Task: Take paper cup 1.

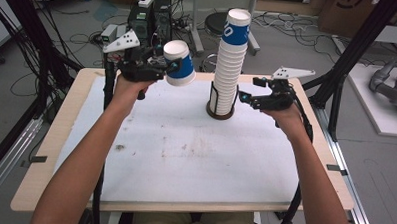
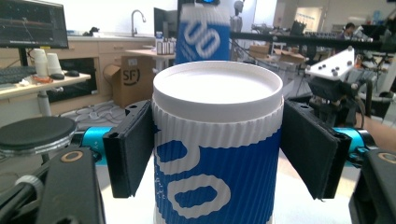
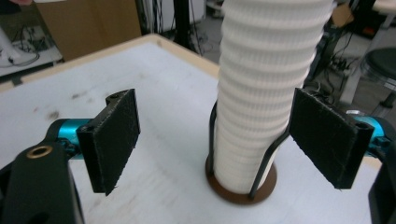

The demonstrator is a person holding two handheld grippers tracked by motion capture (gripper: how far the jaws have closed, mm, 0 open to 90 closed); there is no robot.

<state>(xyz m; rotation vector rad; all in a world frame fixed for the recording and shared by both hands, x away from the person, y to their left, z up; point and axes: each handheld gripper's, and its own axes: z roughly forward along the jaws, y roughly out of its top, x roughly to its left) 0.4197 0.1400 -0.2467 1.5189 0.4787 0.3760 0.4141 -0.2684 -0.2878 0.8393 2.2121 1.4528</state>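
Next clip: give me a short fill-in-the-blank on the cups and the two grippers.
1. The left gripper holds a single ____ by its sides.
2. The cup is white and ____.
3. The cup stack stands in a wire ____ on the table.
4. The right gripper has its fingers ____, beside the stack.

Missing words: cup; blue; holder; open

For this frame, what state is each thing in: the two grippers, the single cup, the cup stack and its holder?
Left gripper: shut on the single cup, held above the table.
Single cup: upside down, lifted, clear of the stack.
Right gripper: open, jaws beside the stack, not pressing it.
Cup stack: upright, upside down, seated in its holder.
Holder: standing on the table.
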